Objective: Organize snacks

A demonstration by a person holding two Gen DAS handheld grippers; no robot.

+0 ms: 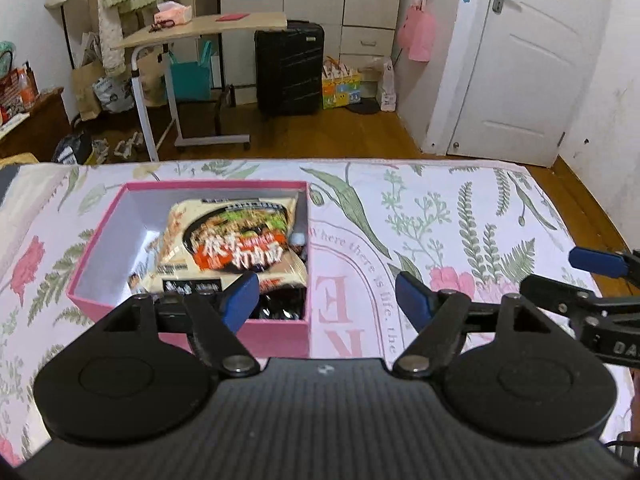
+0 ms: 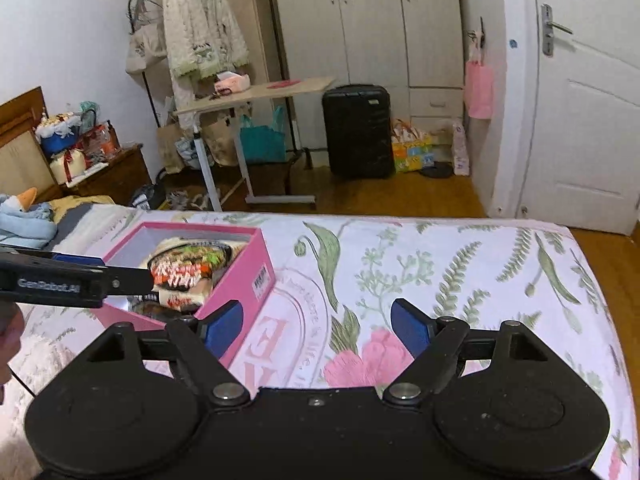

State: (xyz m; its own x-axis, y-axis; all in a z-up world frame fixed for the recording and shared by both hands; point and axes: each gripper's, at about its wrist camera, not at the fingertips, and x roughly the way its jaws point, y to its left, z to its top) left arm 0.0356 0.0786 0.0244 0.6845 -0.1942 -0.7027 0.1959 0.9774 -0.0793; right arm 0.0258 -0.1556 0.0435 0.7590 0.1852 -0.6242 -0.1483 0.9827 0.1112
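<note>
Ok so quick status on where we're at. Closest to us, our left gripper [image 1: 327, 297] has its jaws spread apart with nothing between them, just the floral bedsheet [image 1: 460, 216] showing through the gap. Same deal with our right gripper [image 2: 317, 325]: jaws apart, empty, only sheet between the blue pads.

Just past the left-hand jaw of the left gripper sits the pink box [image 1: 276, 332], open, on the bed. From the right gripper's view that box is ahead and off to the left of its jaws, with the near corner almost tucked behind the left-hand pad. Inside the box we've got an instant noodle packet [image 1: 236, 244] lying on top, tilted, and it looks like more packets [image 2: 180, 300] and something dark underneath it, can't really tell what.

As for progress: we'd say most of it looks done. Snacks are in the box, neither gripper is carrying anything, and we can't spot any loose snacks on the sheet ahead of or to the right of the jaws. Maybe a lid still has to go on, but none shows.

Further back it's just the wooden floor and a black suitcase [image 1: 289, 68].
</note>
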